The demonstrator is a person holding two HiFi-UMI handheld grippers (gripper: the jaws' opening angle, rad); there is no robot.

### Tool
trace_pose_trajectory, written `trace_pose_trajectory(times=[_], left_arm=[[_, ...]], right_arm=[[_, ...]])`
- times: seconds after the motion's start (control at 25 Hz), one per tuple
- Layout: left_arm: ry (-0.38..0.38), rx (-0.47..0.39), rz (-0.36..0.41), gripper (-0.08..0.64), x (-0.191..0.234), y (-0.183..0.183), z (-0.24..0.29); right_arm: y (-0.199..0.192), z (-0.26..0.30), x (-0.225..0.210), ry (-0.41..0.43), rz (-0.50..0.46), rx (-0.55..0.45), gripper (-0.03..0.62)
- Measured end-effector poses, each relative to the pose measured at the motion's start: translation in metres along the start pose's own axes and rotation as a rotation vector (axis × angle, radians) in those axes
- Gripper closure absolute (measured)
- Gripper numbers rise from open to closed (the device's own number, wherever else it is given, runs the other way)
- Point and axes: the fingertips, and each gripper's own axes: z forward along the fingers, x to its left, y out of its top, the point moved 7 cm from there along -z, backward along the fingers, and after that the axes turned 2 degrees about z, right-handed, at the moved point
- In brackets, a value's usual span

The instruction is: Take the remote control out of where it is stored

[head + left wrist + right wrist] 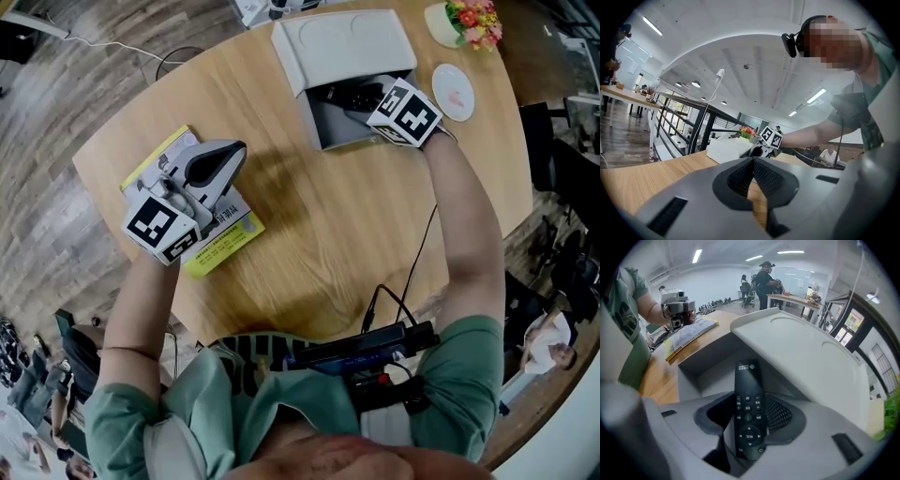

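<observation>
Remote control (748,380) at the open storage box (325,129). The remote was a slim black bar with rounded corners; its far end carried a small line of white print and a white mark; below that came paired rows of small round buttons, then a circular direction pad with arrowheads, then one small round button at the near corner. In the right gripper view it stood lengthwise between the jaws, button face toward the camera, its near end sunk between the ribbed pads (780,414) and its far end reaching over the grey cavity of the box; the right gripper (750,420) was closed on its two long edges. In the head view the remote (352,96) showed only as a dark strip inside the box, under the raised pale lid (342,42); the right gripper (364,101) dipped steeply into the box.

The left gripper (227,159) lay well apart from the box, on a yellow-edged booklet (225,239) on the round wooden table (328,216); its jaw tips met, with nothing between them, as the left gripper view (752,164) confirmed. A bunch of flowers (473,21) and a white round disc (453,91) stood beside the box, at the table's far edge.
</observation>
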Motion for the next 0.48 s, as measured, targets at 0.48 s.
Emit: trace_pose_trajectory(times=[0.48], left_arm=[[0.006, -0.004, 0.012, 0.555, -0.008, 0.008, -0.012]], right_arm=[[0.005, -0.015, 0.009, -0.047, -0.084, 0.003, 0.397]])
